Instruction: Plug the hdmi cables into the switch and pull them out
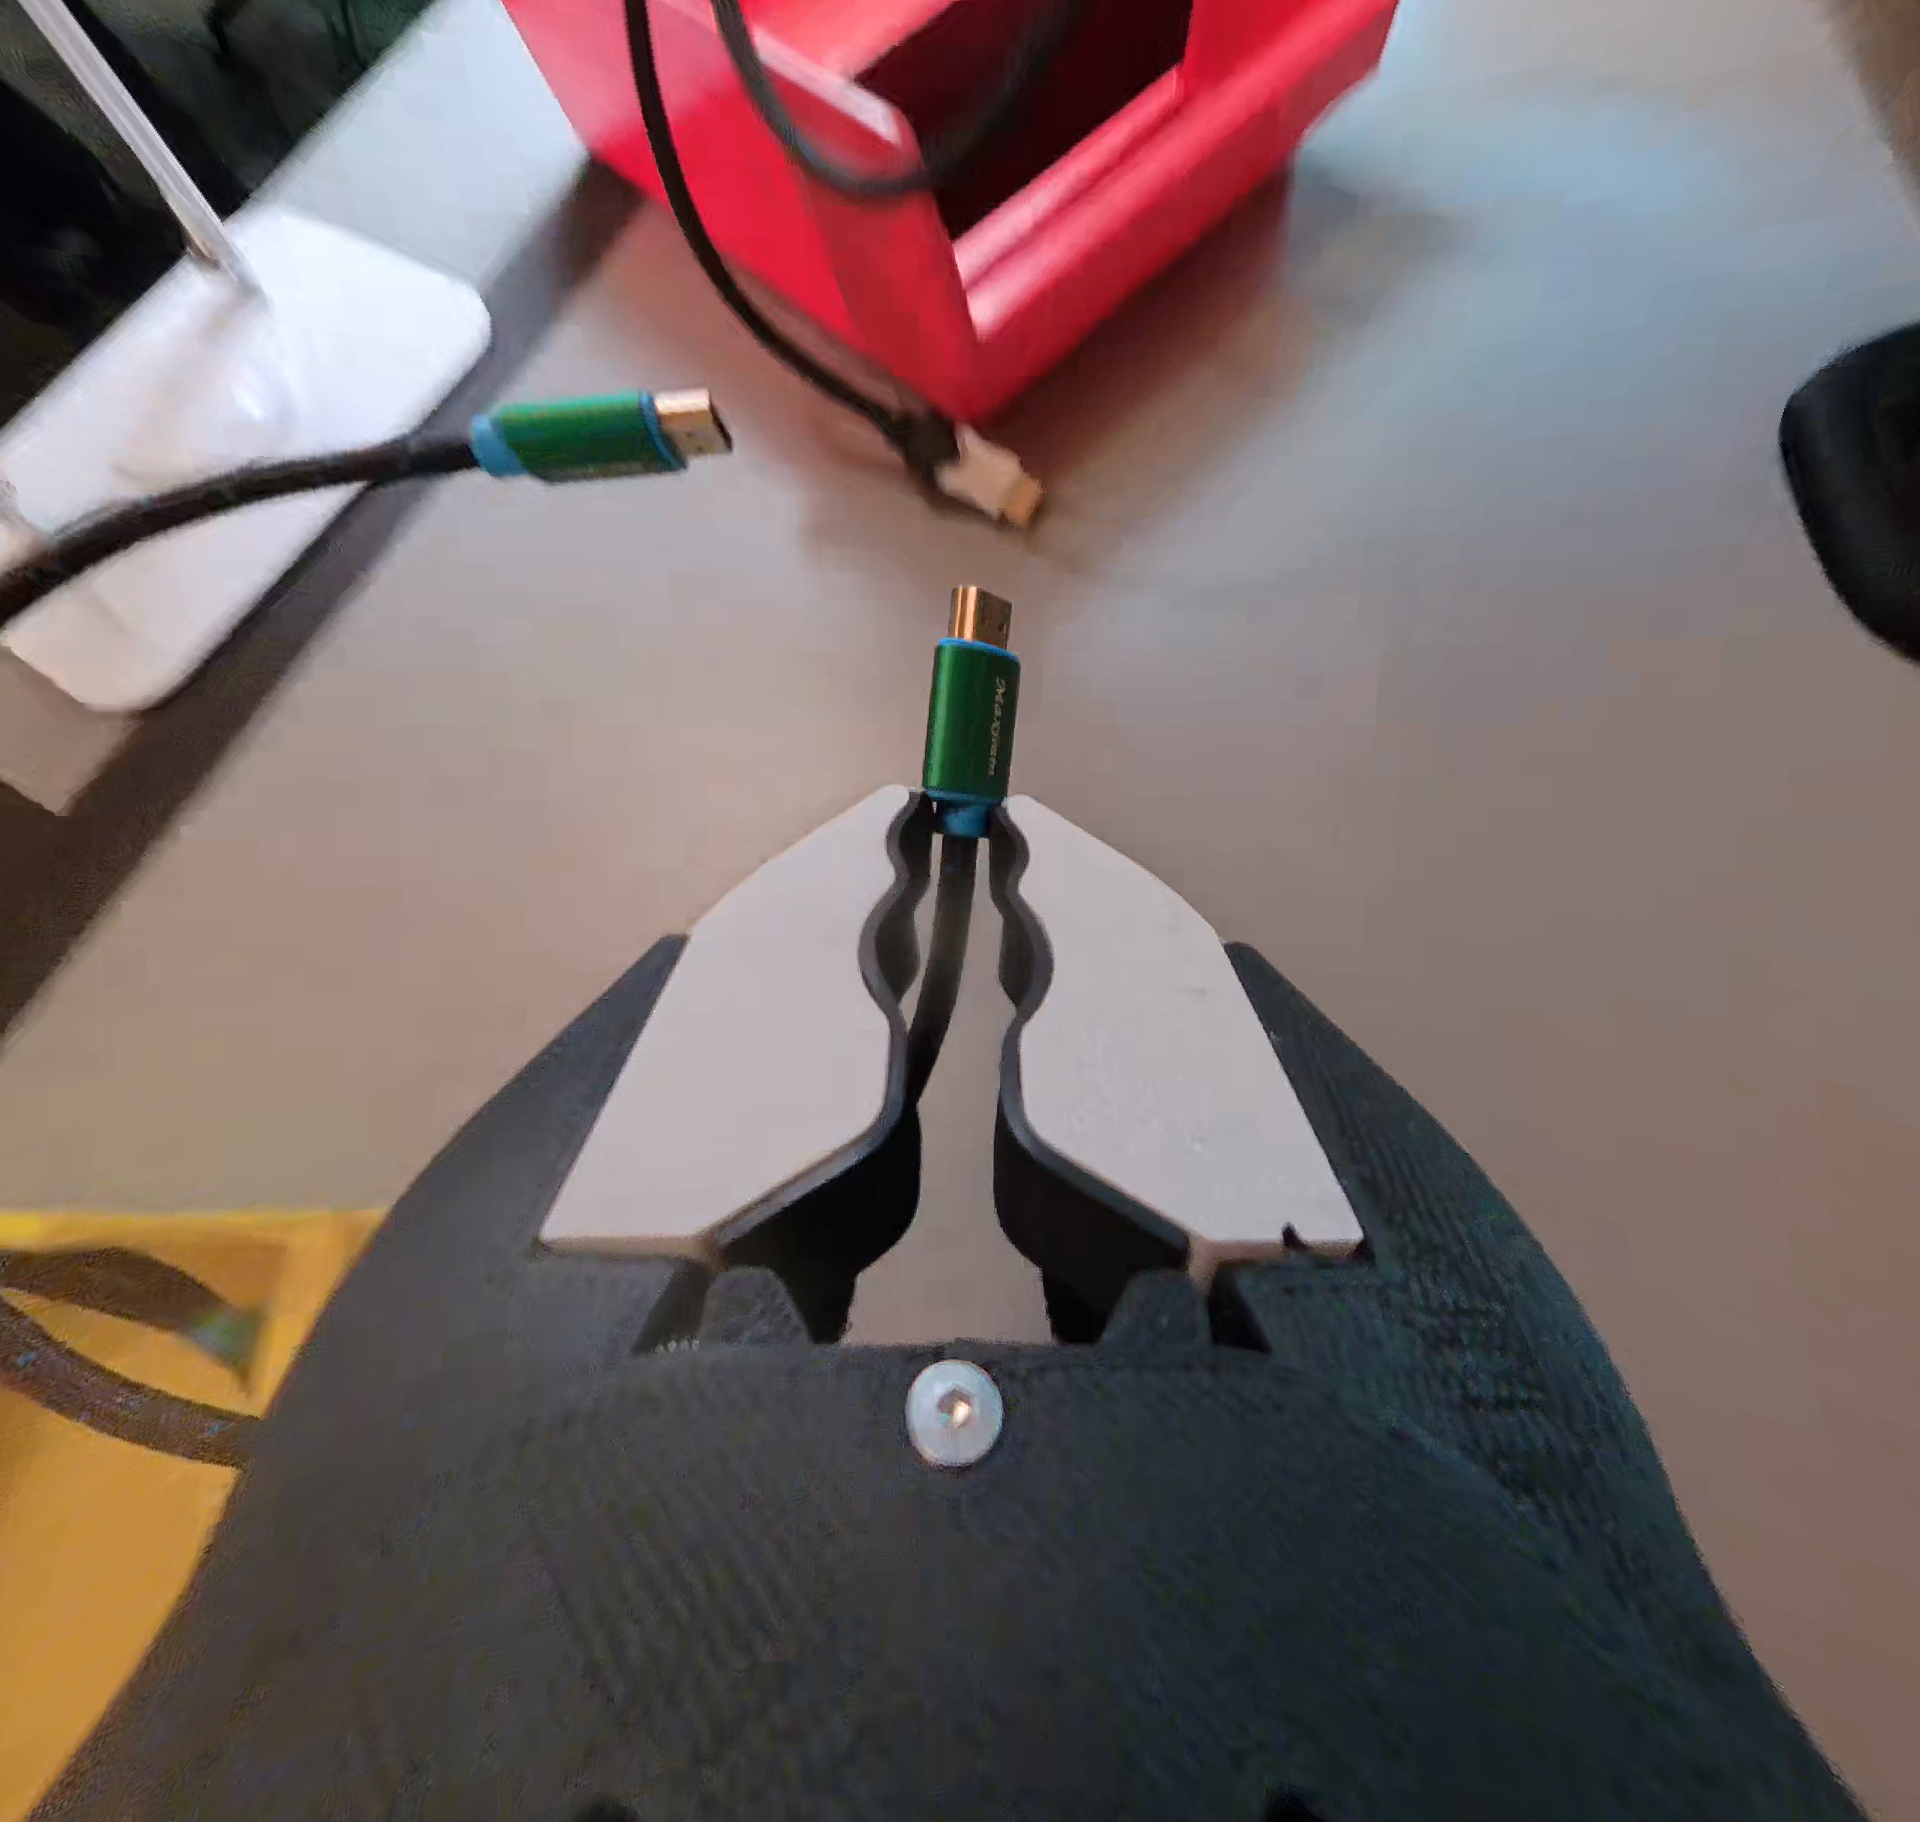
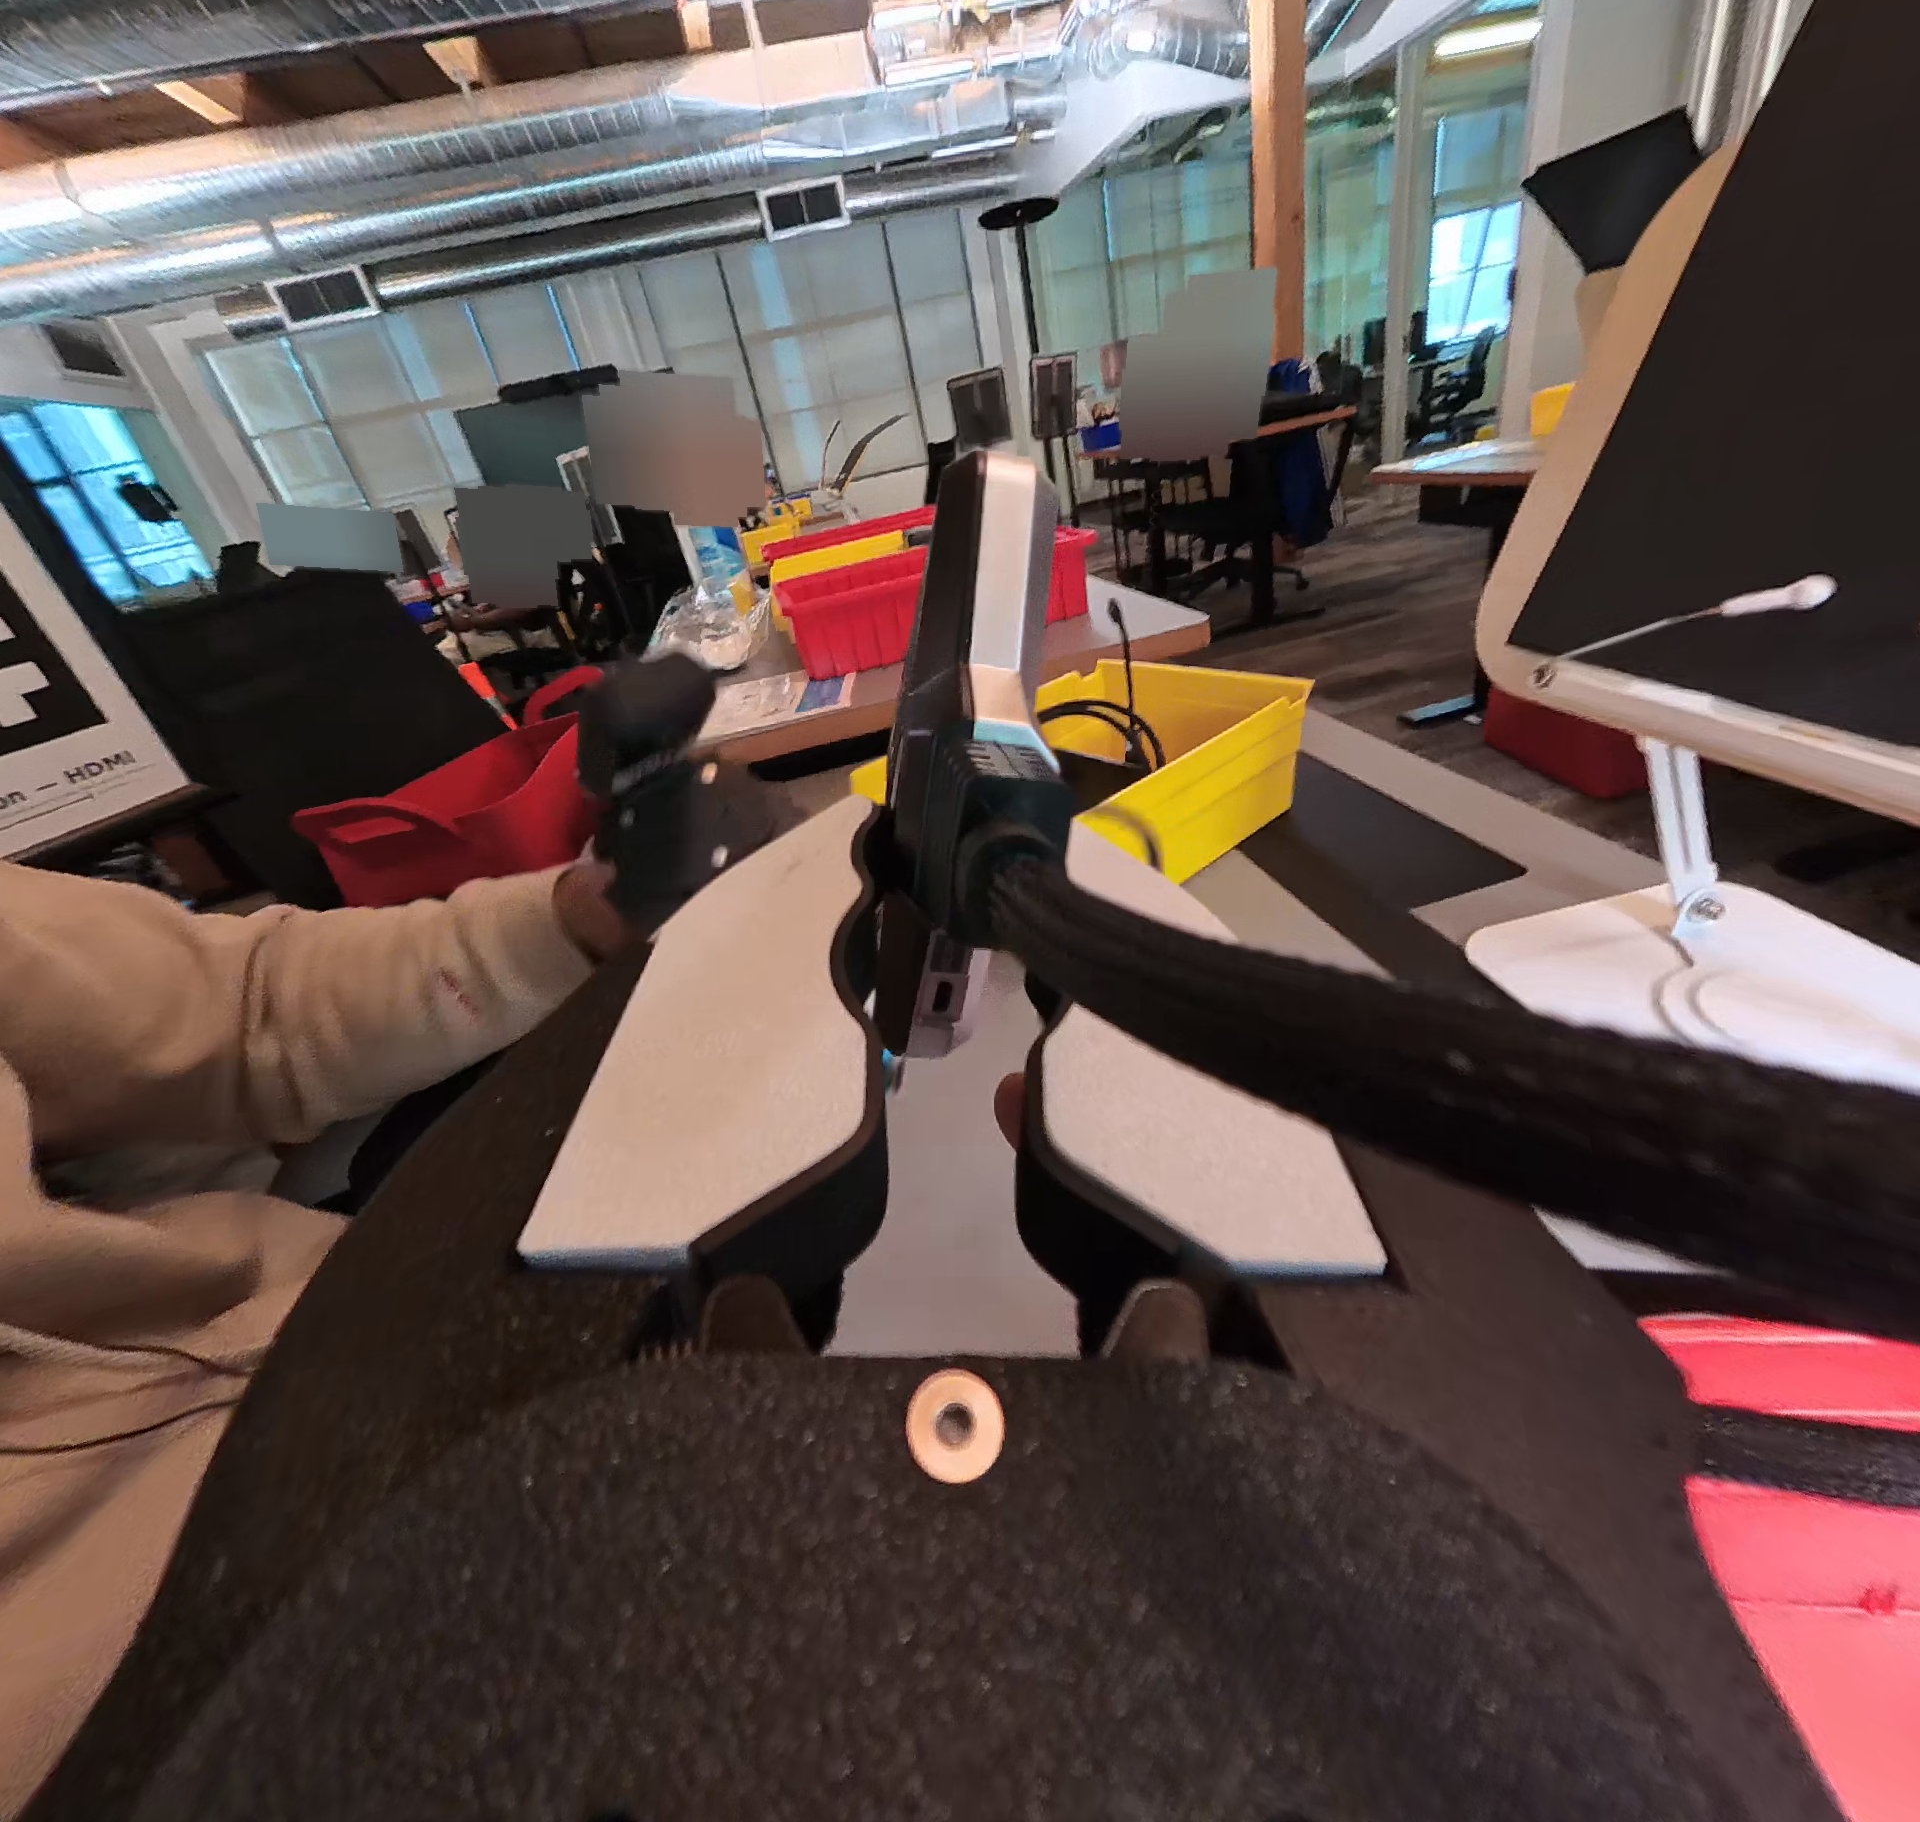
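Observation:
In the left wrist view my left gripper [image 1: 961, 816] is shut on a black braided HDMI cable just behind its green plug [image 1: 971, 723], which points forward above the grey table [image 1: 1403, 785]. A second green plug [image 1: 597, 434] hangs at the left. A white plug [image 1: 987, 479] lies on the table before the red bin. In the right wrist view my right gripper [image 2: 961, 863] is shut on the black and silver switch [image 2: 966, 671], held on edge and raised. A thick braided cable [image 2: 1403, 1045] is plugged into the switch's near side.
A red bin [image 1: 1039, 172] with black cables stands ahead of the left gripper. A white stand base [image 1: 239, 422] is at the left, also in the right wrist view [image 2: 1683, 983]. A yellow bin [image 2: 1195, 744] and a person's sleeve [image 2: 260, 1003] lie beyond the right gripper.

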Tool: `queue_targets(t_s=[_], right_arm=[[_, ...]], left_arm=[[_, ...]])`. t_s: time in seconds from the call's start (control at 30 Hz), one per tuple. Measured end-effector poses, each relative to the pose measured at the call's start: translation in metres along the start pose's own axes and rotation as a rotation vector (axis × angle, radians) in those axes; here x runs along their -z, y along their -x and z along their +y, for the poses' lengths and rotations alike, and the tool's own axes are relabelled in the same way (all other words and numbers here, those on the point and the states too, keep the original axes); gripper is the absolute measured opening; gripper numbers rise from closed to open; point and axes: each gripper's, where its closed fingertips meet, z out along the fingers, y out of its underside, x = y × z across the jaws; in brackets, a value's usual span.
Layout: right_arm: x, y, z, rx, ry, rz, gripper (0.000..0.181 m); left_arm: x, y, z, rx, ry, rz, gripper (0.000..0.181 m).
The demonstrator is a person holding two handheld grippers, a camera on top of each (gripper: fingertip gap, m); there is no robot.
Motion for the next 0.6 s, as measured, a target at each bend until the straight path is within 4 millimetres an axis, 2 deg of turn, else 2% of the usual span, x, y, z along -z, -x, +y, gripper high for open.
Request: queue_targets(t_s=[0.13, 0.27, 0.37, 0.6], right_arm=[[-0.009, 0.006, 0.017, -0.073, 0.032, -0.108, 0.023], [-0.014, 0.006, 0.023, -0.182, -0.008, -0.19, 0.023], [-0.018, 0.001, 0.031, -0.249, -0.024, -0.215, 0.022], [-0.031, -0.005, 0.049, -0.373, -0.053, -0.276, 0.022]], left_arm=[[0.01, 0.014, -0.055, -0.036, -0.104, 0.045, 0.011], [0.013, 0.013, -0.085, -0.048, -0.147, 0.122, 0.011], [0.01, 0.012, -0.089, -0.047, -0.142, 0.161, 0.011], [0.004, -0.001, -0.077, -0.01, -0.12, 0.254, 0.012]])
